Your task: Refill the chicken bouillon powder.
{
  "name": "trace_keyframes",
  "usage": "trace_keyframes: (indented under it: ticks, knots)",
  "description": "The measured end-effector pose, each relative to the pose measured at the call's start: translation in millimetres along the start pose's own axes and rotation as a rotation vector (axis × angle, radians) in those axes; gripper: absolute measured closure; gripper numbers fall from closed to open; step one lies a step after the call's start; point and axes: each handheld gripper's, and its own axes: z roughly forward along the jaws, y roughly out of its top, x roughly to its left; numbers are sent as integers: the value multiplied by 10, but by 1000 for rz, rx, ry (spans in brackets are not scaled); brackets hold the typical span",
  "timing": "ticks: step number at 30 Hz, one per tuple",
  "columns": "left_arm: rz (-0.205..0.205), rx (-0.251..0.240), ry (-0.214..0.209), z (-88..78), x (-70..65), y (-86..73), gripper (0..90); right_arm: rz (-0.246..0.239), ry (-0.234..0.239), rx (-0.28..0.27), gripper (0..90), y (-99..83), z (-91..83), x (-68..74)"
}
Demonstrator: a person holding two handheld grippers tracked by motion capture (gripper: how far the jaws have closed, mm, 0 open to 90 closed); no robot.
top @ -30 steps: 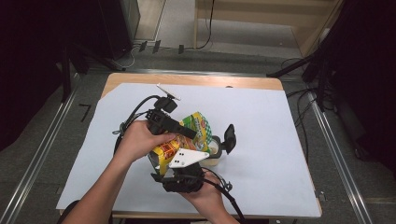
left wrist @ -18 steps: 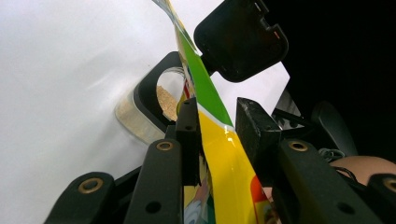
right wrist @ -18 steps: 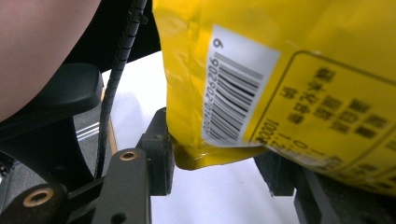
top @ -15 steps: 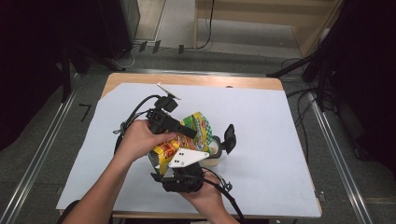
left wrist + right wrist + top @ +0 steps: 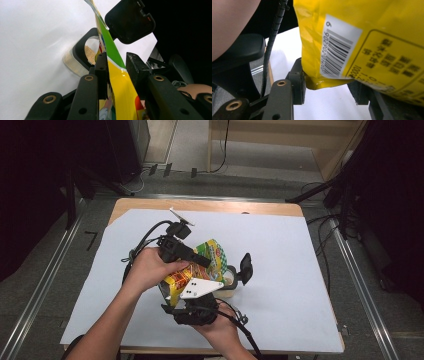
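Observation:
A yellow and green snack bag hangs tilted between both grippers at the middle of the table. My left gripper comes in from the left and is shut on the bag's upper part; the bag fills the gap between its jaws. My right gripper, under its grey plate, is shut on the bag's lower corner beside the barcode. Just right of the bag stands a clear round container with a black rim and its flip lid standing open. Tan crumbs show inside the container.
A white sheet covers the wooden table, whose far edge shows bare. Black cables trail from the left gripper across the sheet. Metal rails run along the floor on both sides.

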Motion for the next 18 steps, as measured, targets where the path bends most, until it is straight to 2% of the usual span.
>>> trace_keyframes:
  ticks: [3,8,18]
  knots:
    - [4,6,18,14,-14,56,734,15,-1,-11,548,20,-10,-27]
    - [-16,26,12,56,45,112,742,57,10,-8,543,25,-2,-90]
    - [-14,22,5,21,85,66,743,19,-3,4,548,29,33,-56]
